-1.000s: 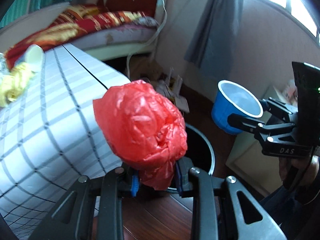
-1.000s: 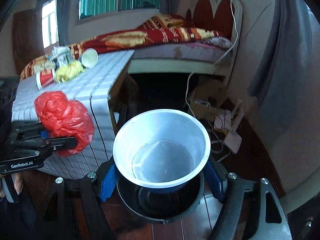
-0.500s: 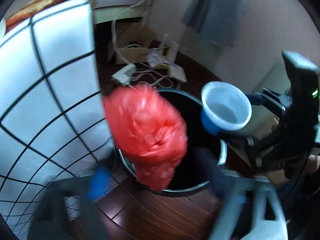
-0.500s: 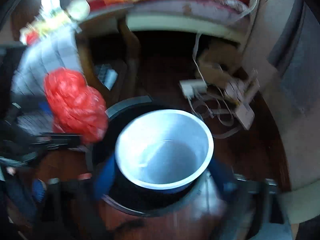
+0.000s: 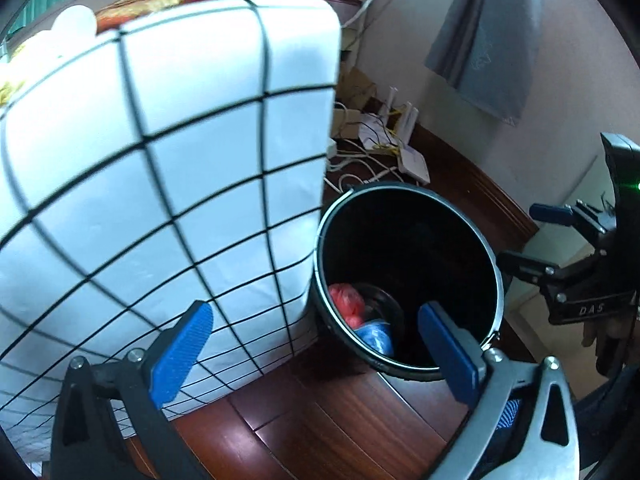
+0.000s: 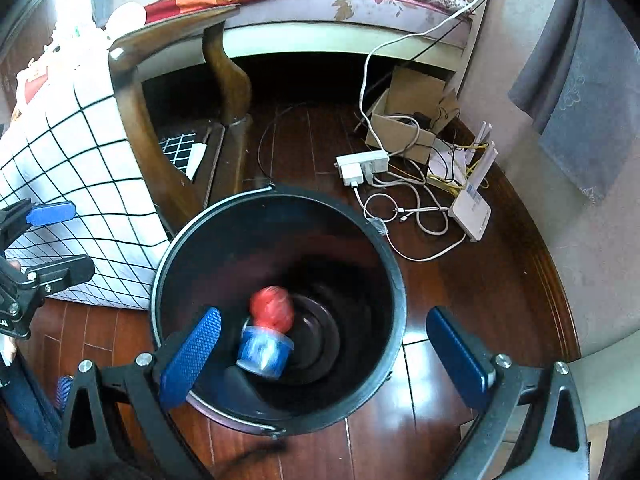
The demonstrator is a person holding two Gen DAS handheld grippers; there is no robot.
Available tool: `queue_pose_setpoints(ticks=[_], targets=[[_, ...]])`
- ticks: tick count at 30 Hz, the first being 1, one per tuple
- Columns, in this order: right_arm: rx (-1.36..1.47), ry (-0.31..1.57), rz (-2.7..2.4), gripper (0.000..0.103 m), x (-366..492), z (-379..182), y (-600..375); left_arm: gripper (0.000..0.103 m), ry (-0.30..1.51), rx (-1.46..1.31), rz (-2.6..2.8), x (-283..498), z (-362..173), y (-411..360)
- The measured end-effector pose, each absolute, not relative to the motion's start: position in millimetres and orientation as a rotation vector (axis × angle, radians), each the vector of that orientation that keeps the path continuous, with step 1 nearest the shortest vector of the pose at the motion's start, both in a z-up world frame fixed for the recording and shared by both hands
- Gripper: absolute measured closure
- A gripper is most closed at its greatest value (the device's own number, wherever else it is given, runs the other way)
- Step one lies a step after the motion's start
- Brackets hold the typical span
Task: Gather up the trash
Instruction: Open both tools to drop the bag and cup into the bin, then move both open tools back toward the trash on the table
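The blue cup [image 6: 264,351] at the bottom of the black trash bin [image 6: 394,280] is motion-smeared, so its exact pose is hard to read; the red plastic bag [image 6: 273,307] lies touching it, farther from the camera. In the left wrist view the bin wall hides part of the bag [image 5: 346,303] and the left claw's pad cuts off the cup [image 5: 375,336]. Items on the worktop [image 5: 168,152] are blown out by light and cannot be identified.

The bin [image 5: 486,248] stands on dark wooden floor [image 6: 460,280] just beside the worktop's hanging white grid-patterned cloth [image 6: 92,184]. Behind it are a power strip [image 6: 362,163], tangled cables, a white router [image 6: 471,209] and a cardboard box [image 6: 408,120]; a bed [image 6: 340,4] with a red patterned blanket runs along the back wall.

The left claw [image 5: 320,344] hovers above the bin's near rim, jaws spread wide, holding nothing. The right claw [image 6: 328,352] points down into the bin, likewise wide apart and empty.
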State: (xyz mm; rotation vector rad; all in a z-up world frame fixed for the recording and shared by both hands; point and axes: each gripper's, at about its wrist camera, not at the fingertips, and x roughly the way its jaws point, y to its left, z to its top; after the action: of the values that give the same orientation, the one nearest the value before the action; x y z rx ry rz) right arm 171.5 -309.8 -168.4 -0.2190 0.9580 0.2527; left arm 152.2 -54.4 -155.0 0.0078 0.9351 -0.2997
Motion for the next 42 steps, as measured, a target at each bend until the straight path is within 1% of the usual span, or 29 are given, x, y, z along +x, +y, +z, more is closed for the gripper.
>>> queue_pose_setpoints(ticks=[10, 17, 26, 31, 34, 40, 42], targets=[[-0.192, 0.894, 0.259, 0.0, 163.5, -142.8, -289.2, 0.0, 0.883, -0.005, -0.249, 140.5, -128.2, -43.3], [-0.15, 0.831, 0.261, 0.0, 153.4, -107.9, -277.5, 0.0, 0.832, -0.022, -0.24, 126.8, -99.2, -30.7], [-0.141, 0.705, 0.3, 0.0, 127.8, -53.8, -247.4, 0.0, 0.772, -0.018, -0.183, 113.8, -68.5, -11.5], [-0.141, 0.636, 0.344, 0.0, 123.0, -33.2, -225.5, 0.0, 0.723, -0.029, -0.121, 102.1, -45.8, 14.8], [-0.185, 0.56, 0.392, 0.0, 119.6, -22.0, -200.0, 0.0, 0.683, -0.053, -0.061, 94.5, -35.1, 38.1], [-0.225, 0.599, 0.461, 0.0, 130.1, -10.7, -149.8, 0.001, 0.678, -0.123, 0.038, 90.6, -33.4, 96.1], [-0.222, 0.6, 0.489, 0.0, 133.3, -9.3, -131.9, 0.007, 0.68, -0.131, 0.062, 90.7, -34.4, 113.4]])
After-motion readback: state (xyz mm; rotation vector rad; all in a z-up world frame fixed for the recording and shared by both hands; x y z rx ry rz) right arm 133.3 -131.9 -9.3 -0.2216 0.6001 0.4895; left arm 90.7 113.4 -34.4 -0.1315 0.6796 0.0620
